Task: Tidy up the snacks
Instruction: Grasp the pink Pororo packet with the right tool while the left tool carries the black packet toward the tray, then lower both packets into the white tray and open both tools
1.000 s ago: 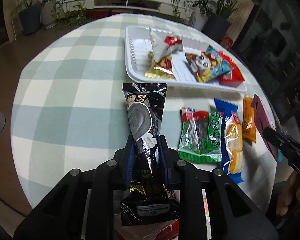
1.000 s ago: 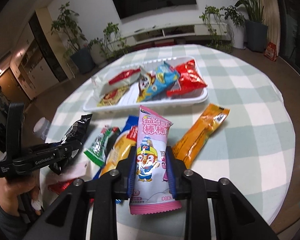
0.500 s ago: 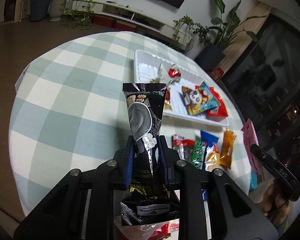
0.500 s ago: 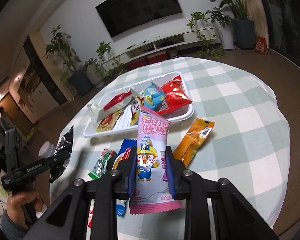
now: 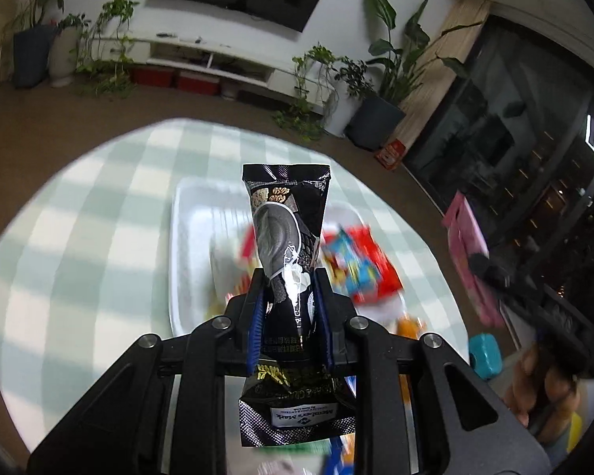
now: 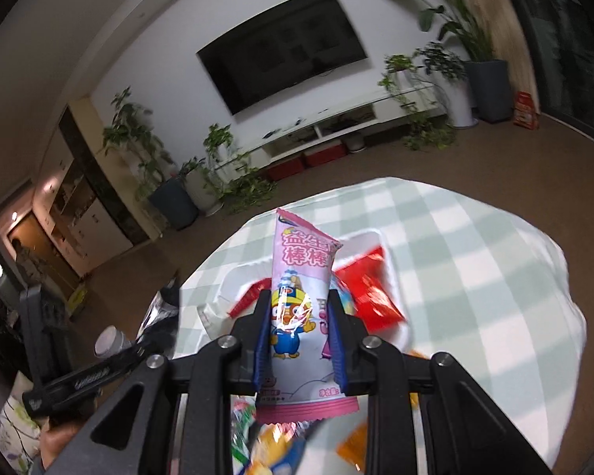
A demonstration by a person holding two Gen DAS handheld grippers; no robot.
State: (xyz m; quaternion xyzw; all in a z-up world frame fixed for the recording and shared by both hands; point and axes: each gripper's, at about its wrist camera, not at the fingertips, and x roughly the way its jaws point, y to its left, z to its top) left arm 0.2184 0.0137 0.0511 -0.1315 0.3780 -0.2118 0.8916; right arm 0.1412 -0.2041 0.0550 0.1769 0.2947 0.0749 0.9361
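My left gripper (image 5: 288, 279) is shut on a black snack packet (image 5: 285, 233), held upright in the air over the white tray (image 5: 190, 229). My right gripper (image 6: 297, 301) is shut on a pink snack packet (image 6: 301, 273) with a cartoon penguin, also raised above the white tray (image 6: 376, 237). The tray holds several packets, among them a red one (image 5: 376, 269) (image 6: 370, 289) and a blue one (image 5: 356, 273). The right gripper shows at the right of the left wrist view, the left gripper at the lower left of the right wrist view.
The tray sits on a round table with a green-and-white checked cloth (image 5: 79, 237) (image 6: 475, 277). More loose packets lie blurred near the table's front edge (image 6: 277, 443). A teal object (image 5: 483, 354) sits at the table's right edge. Potted plants and a TV cabinet stand behind.
Both grippers have risen and tilted up with their packets, so the table looks smaller and lower, and the tray now lies behind each held packet.
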